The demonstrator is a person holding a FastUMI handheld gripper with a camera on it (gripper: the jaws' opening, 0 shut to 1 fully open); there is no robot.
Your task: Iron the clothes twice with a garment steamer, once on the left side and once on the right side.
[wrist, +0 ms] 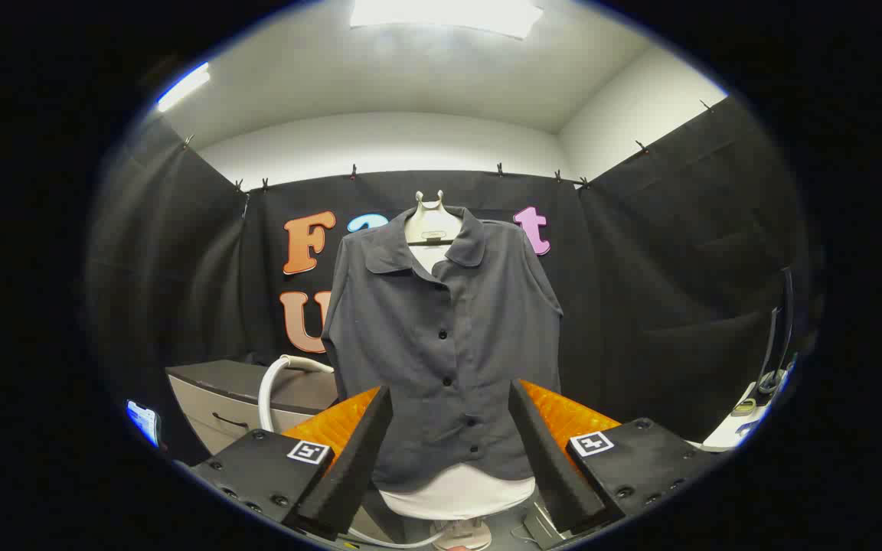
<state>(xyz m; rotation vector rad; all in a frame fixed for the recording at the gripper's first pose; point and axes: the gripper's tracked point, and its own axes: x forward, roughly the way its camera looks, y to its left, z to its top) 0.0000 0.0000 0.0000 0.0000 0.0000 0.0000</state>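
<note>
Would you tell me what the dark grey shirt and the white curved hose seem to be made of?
The dark grey buttoned shirt looks like thin matte woven cloth: it drapes in soft folds. The white curved hose looks like smooth flexible plastic, though I cannot be sure. The tool is open, holding nothing.

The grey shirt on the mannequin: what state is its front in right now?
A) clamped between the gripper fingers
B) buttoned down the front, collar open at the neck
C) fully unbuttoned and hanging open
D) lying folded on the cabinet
B. The grey shirt hangs on the mannequin with its dark buttons fastened down the placket and the collar spread open, while the gripper is open, its fingers apart and holding nothing.
</note>
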